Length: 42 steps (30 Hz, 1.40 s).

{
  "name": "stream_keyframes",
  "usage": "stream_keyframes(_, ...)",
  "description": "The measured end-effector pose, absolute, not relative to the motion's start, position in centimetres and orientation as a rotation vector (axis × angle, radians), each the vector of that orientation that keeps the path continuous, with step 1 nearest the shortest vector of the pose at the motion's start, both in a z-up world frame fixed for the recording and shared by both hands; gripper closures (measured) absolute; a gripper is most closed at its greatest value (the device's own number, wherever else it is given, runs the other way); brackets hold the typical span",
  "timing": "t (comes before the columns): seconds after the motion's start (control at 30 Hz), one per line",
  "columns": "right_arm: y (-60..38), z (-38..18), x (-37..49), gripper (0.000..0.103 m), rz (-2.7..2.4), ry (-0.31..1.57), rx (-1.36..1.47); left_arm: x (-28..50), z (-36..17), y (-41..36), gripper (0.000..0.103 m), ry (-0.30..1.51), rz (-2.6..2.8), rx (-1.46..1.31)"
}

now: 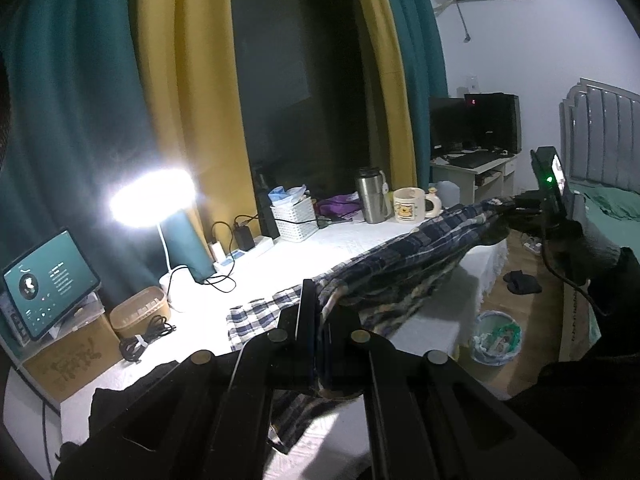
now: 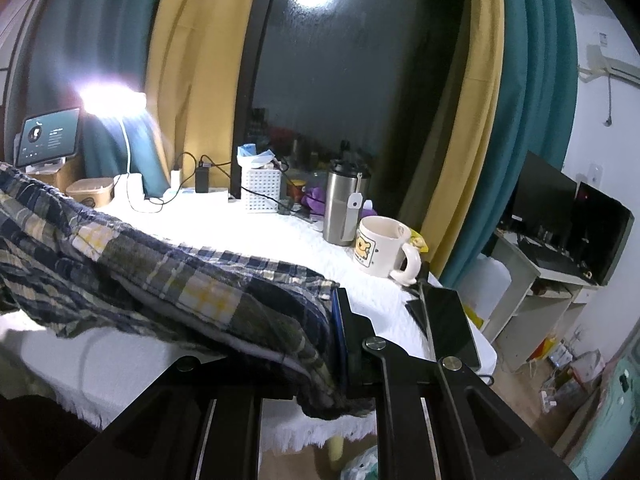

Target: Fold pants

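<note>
We've got the plaid pants (image 1: 404, 256) stretched out above the white-covered table (image 1: 304, 256), one end in each hand. On the left wrist view, the left gripper (image 1: 318, 320) has its fingers (image 1: 306, 312) pressed together on an edge of the fabric, barely a gap between them, with checked cloth bunched out either side and trailing down onto the table below. Across the span we see the right gripper (image 1: 520, 206) at the far end of the garment, gripping the cloth near the table's edge, a green light glowing on its body and a dark-sleeved hand (image 1: 576, 248) behind it.

Over on the right wrist view, the right gripper (image 2: 340, 332) is clamped down on a thick fold of the pants (image 2: 168, 280), fingers (image 2: 352, 336) nearly closed with the fabric squeezed between them. From there the cloth runs off to the left, sagging slightly and lifted off the table (image 2: 256, 232) along most of its length.

Behind the garment we spot a cream mug (image 2: 382, 246) with a cartoon print, a steel tumbler (image 2: 344, 208) just beside it, a white perforated basket (image 2: 262, 190), and a bright desk lamp (image 1: 154, 198) glaring at the left. A tablet (image 1: 48, 280) leans on a cardboard box (image 1: 70, 354) at the table's far left corner
</note>
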State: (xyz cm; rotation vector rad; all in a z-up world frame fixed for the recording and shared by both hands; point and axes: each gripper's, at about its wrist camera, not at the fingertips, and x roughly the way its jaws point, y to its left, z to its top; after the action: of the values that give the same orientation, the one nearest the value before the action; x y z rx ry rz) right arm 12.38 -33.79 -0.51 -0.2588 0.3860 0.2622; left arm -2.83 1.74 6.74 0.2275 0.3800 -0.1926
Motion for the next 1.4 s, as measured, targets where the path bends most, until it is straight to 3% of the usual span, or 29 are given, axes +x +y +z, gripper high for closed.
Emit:
stream_keyframes(0.7,-29.4,0.4,22.4,0.089,0.255,0.466,-0.301,8.2,5.6,6.9,0.101,0.475,-0.189,0.188)
stream_keyframes(1.4,-26.8,-3.3,29.9,0.089,0.256,0.599,-0.338,17.1,1.2,10.0,0.101,0.621,-0.199,0.162)
